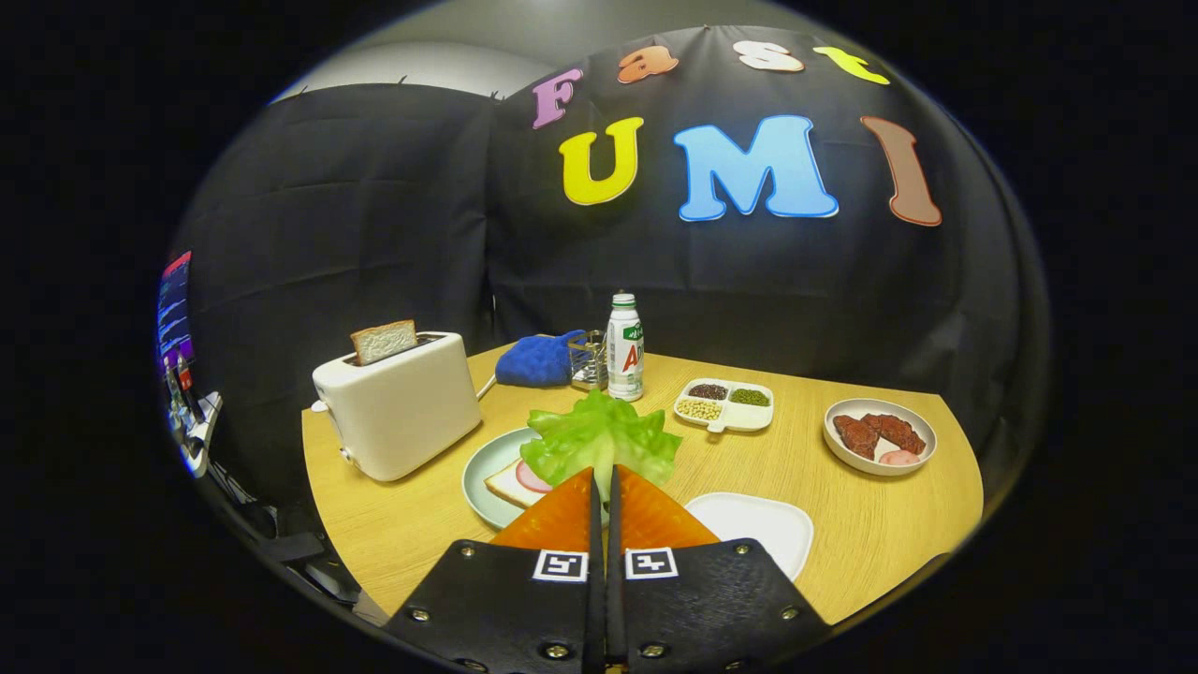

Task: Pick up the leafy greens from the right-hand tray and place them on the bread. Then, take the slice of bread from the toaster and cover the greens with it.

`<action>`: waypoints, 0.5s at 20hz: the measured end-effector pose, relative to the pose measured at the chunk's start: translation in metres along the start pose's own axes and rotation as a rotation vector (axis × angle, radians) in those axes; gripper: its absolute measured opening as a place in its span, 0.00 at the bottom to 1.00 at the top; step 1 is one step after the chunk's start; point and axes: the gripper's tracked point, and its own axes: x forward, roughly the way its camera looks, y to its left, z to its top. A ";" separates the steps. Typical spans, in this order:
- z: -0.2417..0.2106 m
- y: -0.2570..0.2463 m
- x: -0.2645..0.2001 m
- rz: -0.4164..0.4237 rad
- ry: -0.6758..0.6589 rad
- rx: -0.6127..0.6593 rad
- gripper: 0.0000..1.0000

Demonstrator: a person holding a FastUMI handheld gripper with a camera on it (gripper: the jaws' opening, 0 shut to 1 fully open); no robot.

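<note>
I have the gripper [605, 479] pinched narrow, its two fingers nearly meeting, with the stem edge of the leafy greens [599, 438] caught between both tips. The greens spread out just ahead of the fingers and hang over the pale green plate [479, 473], which I'll use as my landmark. On that plate lies a slice of bread [506, 486] with a round pink slice of ham [532, 478] on top, both partly covered by the greens; I cannot tell whether the leaf is touching them or hanging just above. Left of the plate stands the white toaster [398, 402], with the second slice of bread [384, 341] sticking upright out of its slot. Right of the plate, close by the fingers, sits the white tray [760, 527]. Beyond the plate stand a bottle [624, 348] with a white cap, a small metal rack [588, 359] just beside it and a blue cloth [538, 361] further left. Beyond and to the right of the plate there is a divided white dish [726, 404] holding beans and grains in separate compartments, and further right a round bowl [880, 436] with pieces of brown meat. Everything rests on a wooden table [870, 524].
</note>
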 end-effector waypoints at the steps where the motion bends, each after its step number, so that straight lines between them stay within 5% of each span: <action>1: -0.001 0.004 0.005 0.004 0.004 0.000 0.01; 10: -0.020 0.032 0.049 0.010 0.069 0.024 0.01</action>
